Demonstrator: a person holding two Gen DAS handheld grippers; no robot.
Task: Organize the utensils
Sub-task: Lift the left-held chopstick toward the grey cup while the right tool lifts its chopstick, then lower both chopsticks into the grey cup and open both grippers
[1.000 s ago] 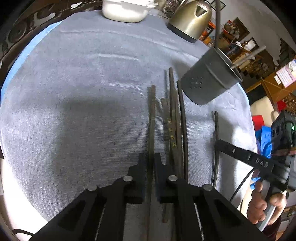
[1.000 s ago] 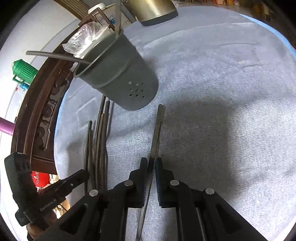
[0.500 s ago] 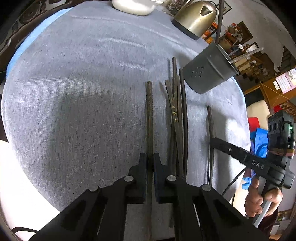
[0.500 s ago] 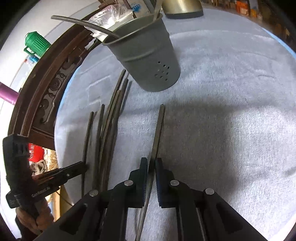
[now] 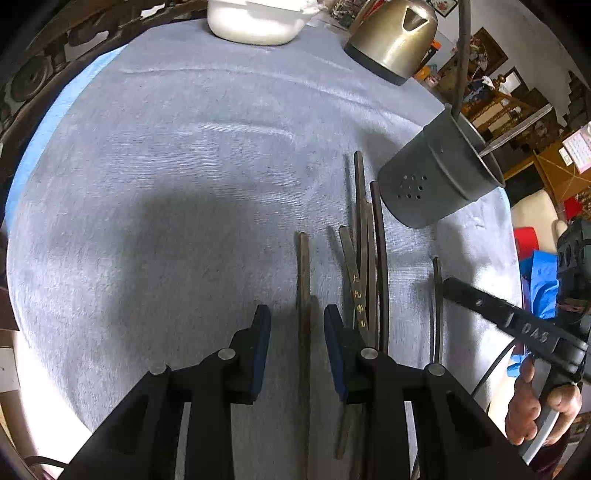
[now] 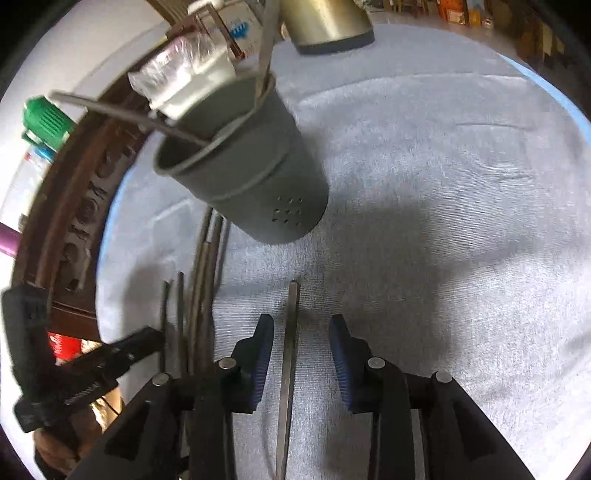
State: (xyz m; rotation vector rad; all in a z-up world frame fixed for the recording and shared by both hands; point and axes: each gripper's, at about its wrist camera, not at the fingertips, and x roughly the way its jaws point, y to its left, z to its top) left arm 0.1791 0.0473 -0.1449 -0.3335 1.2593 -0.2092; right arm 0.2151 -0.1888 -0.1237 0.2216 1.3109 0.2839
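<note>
My left gripper (image 5: 297,319) is open, its jaws astride a dark chopstick (image 5: 303,280) lying on the grey cloth (image 5: 166,184). My right gripper (image 6: 301,328) is open too, its jaws on either side of another chopstick (image 6: 290,332) on the cloth. A loose bundle of several dark chopsticks (image 5: 364,236) lies beside the first one; it also shows in the right wrist view (image 6: 203,280). A grey perforated utensil holder (image 5: 436,177) stands just beyond, with a few utensils in it; the right wrist view shows it (image 6: 255,177) ahead and to the left.
A brass-coloured kettle (image 5: 395,33) and a white container (image 5: 255,18) stand at the far edge of the round table. A carved wooden rim (image 6: 74,221) borders the cloth. The other gripper (image 5: 517,325) shows at the right, held by a hand.
Both grippers have opened and let go of their chopsticks, which now lie on the cloth between the jaws.
</note>
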